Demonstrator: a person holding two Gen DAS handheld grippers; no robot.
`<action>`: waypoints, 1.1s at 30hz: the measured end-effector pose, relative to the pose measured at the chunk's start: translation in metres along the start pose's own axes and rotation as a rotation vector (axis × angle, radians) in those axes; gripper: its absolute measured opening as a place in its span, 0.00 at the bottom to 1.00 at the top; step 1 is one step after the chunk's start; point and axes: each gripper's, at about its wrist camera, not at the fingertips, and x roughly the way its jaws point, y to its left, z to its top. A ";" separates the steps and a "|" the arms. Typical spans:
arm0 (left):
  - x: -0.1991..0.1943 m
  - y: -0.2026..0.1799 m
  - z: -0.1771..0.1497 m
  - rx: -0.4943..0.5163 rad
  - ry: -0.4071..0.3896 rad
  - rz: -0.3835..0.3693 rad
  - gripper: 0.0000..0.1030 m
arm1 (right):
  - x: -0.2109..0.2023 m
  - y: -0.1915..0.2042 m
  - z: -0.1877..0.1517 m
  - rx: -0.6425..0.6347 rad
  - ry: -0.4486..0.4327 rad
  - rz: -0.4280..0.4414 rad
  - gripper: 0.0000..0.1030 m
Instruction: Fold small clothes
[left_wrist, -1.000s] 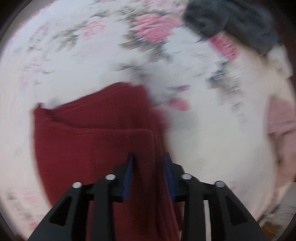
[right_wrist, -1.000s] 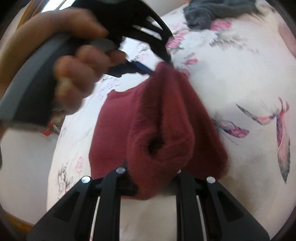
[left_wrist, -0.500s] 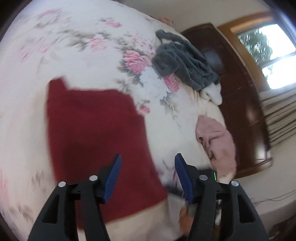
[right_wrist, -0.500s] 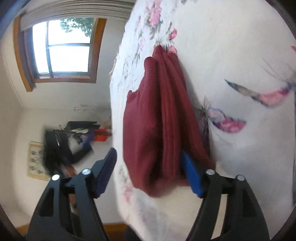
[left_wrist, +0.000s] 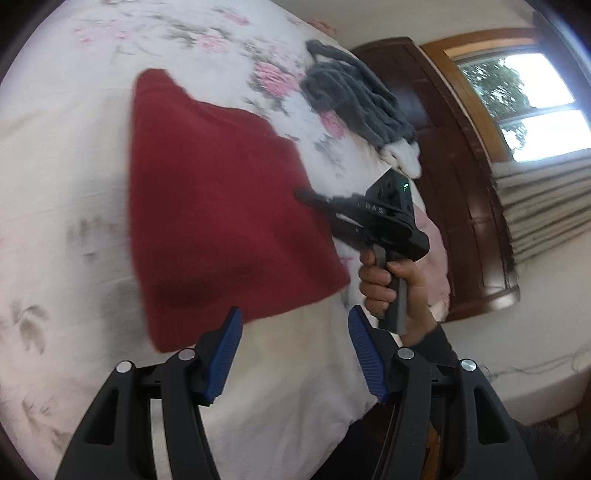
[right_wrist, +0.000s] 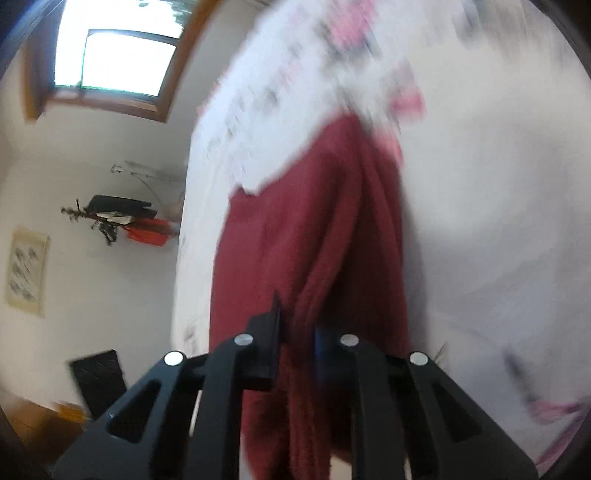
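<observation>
A folded dark red knit garment (left_wrist: 221, 206) lies on the floral bedsheet (left_wrist: 66, 155). My left gripper (left_wrist: 295, 354) is open, just short of the garment's near edge, nothing between its blue pads. In the left wrist view the right gripper (left_wrist: 306, 195), held by a hand (left_wrist: 391, 280), reaches in from the right and grips the garment's right edge. The blurred right wrist view shows my right gripper (right_wrist: 297, 332) shut on a fold of the red garment (right_wrist: 314, 236).
A grey fluffy garment (left_wrist: 354, 99) and a white piece (left_wrist: 402, 155) lie at the far right of the bed. Pink cloth (left_wrist: 436, 240) sits behind the hand. A dark wooden headboard (left_wrist: 454, 155) and a window (left_wrist: 532, 103) stand beyond. The bed's near edge (left_wrist: 332, 406) drops off beside my left gripper.
My left gripper let go of the red garment, opened and drew back. My right gripper opened half a second ago and has now shut again on the garment's right edge.
</observation>
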 end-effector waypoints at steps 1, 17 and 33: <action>0.006 -0.002 0.002 0.006 0.005 -0.016 0.58 | -0.005 0.001 -0.005 -0.024 -0.031 -0.013 0.11; 0.086 0.044 0.005 -0.153 0.154 0.079 0.52 | 0.015 -0.015 0.021 0.010 -0.028 -0.059 0.14; 0.053 0.059 0.101 -0.087 0.018 0.139 0.43 | 0.031 -0.007 0.046 -0.032 -0.036 -0.128 0.09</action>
